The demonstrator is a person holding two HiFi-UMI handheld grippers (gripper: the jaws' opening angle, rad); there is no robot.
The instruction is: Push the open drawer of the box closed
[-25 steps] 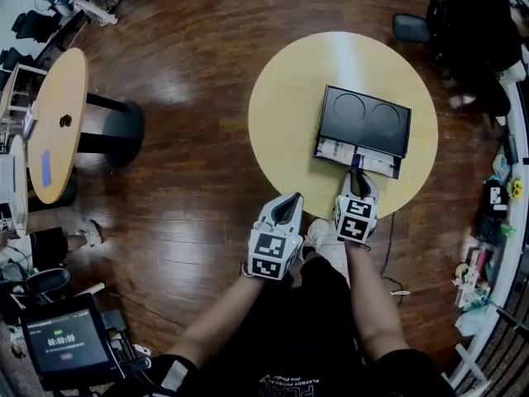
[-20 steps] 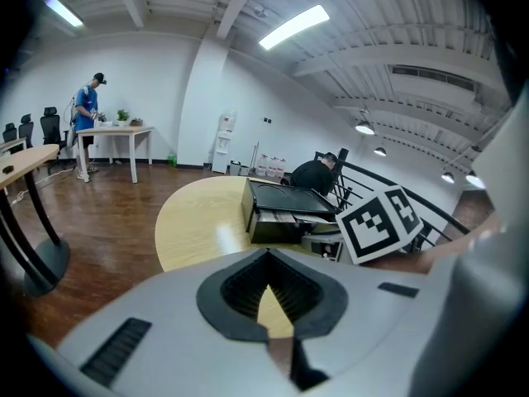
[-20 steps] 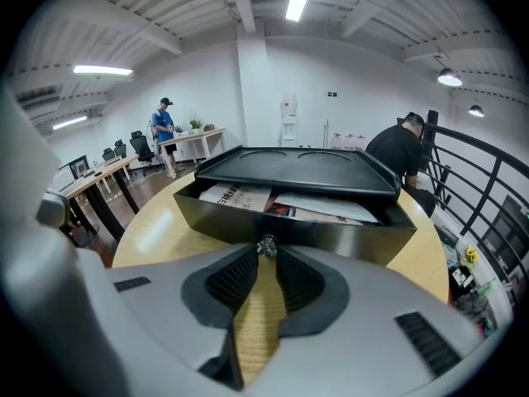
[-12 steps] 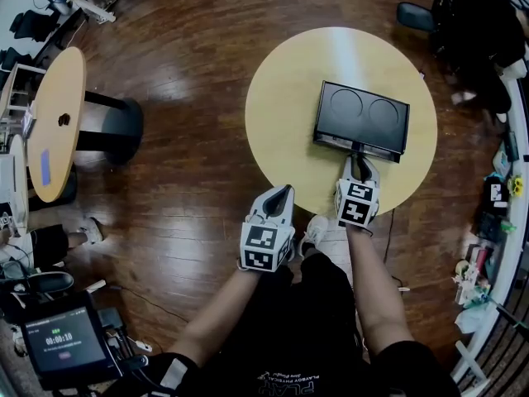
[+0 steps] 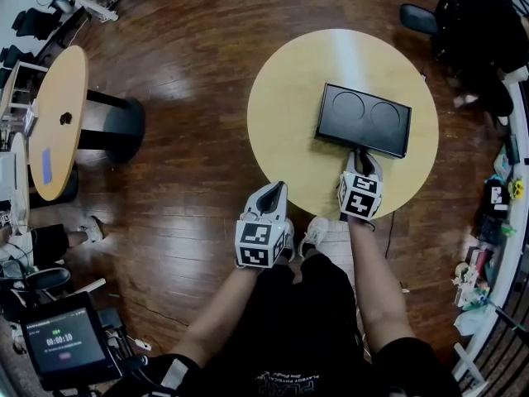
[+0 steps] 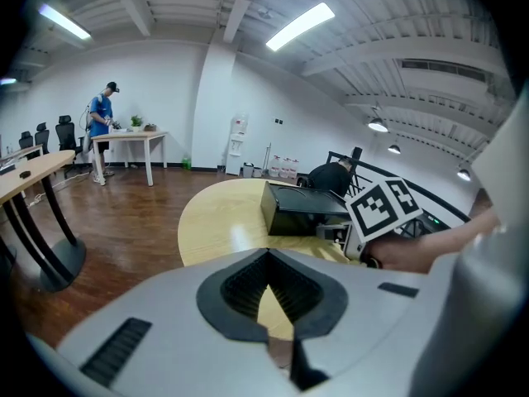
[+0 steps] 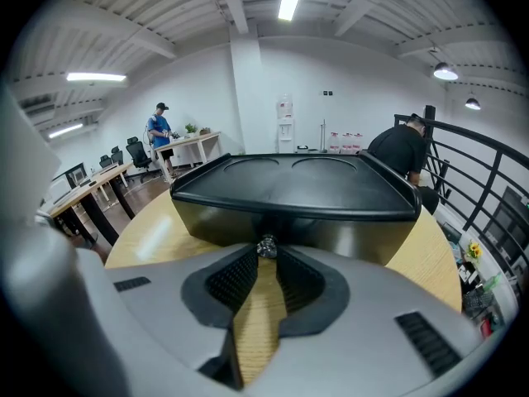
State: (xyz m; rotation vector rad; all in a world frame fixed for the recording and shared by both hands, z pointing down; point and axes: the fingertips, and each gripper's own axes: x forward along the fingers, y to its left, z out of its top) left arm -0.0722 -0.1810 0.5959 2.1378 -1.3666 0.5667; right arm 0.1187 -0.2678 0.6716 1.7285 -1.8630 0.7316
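The black box (image 5: 364, 120) lies on the round yellow table (image 5: 289, 106), its drawer pushed in flush with the front. My right gripper (image 5: 362, 157) is at the middle of that front. In the right gripper view the box (image 7: 297, 188) fills the view ahead. The drawer's small metal knob (image 7: 265, 247) sits pinched between the tips of the right gripper (image 7: 264, 253). My left gripper (image 5: 277, 190) hangs over the table's near edge, off to the left of the box. In the left gripper view the left gripper (image 6: 267, 259) has its tips together with nothing in them, and the box (image 6: 302, 209) stands ahead to the right.
A second round table (image 5: 58, 122) stands on the wood floor at left. A black chair (image 5: 463, 23) is behind the yellow table, clutter lines the right wall, and a monitor (image 5: 62, 341) sits at bottom left. A person (image 6: 101, 131) stands far off by a desk.
The drawer, open a second ago with papers showing, has slid into the box. My right gripper went forward with it. My left gripper drifted back and slightly left.
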